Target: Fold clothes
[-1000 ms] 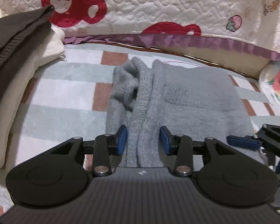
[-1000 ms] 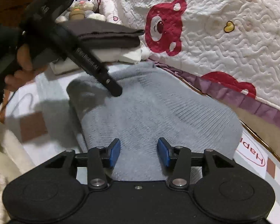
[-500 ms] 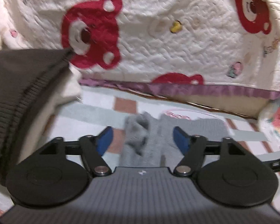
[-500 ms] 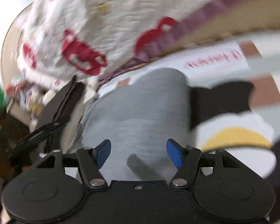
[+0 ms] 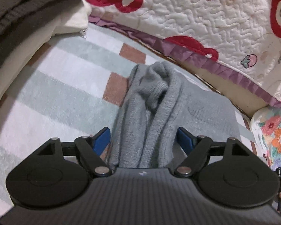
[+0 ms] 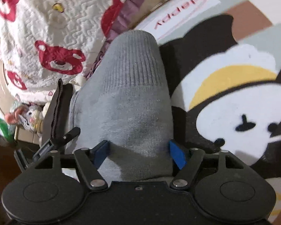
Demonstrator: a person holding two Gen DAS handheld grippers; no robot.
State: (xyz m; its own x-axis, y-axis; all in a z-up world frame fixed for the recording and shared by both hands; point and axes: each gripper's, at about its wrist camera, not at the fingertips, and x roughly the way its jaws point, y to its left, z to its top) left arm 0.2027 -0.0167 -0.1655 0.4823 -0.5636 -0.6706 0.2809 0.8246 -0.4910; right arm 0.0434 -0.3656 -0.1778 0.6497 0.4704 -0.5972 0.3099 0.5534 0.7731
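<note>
So the grey knitted sweater (image 5: 155,116) is lying folded on a checked rug of pale green, white and brown squares (image 5: 61,86), right up against the bed edge. In the left wrist view its rolled sleeves and bunched collar end run down the middle, straight toward the camera.

The left gripper (image 5: 143,139) has its blue-padded fingers (image 5: 101,139) spread wide on either side of that rolled part. The knit sits between them, but neither pad looks like it's pressing in, so it isn't holding anything.

Same story on the other side: the right gripper (image 6: 139,154) is spread wide too, with the smooth ribbed end of the sweater (image 6: 129,97) filling the gap between its blue pads (image 6: 178,154). The cloth reaches both pads, though I can't tell if they actually touch it.

Just to the right of the sweater is a black garment with a big white and yellow cartoon print (image 6: 234,101), lying flat on the rug and touching the grey one along its edge.

Behind it all hangs a white quilted bedspread with red bear faces and a purple ruffle trim (image 5: 206,28). Top left in the left view there's a stack of folded clothes, dark brown knit on cream (image 5: 28,9). A floral cushion (image 5: 271,131) sits far right.
</note>
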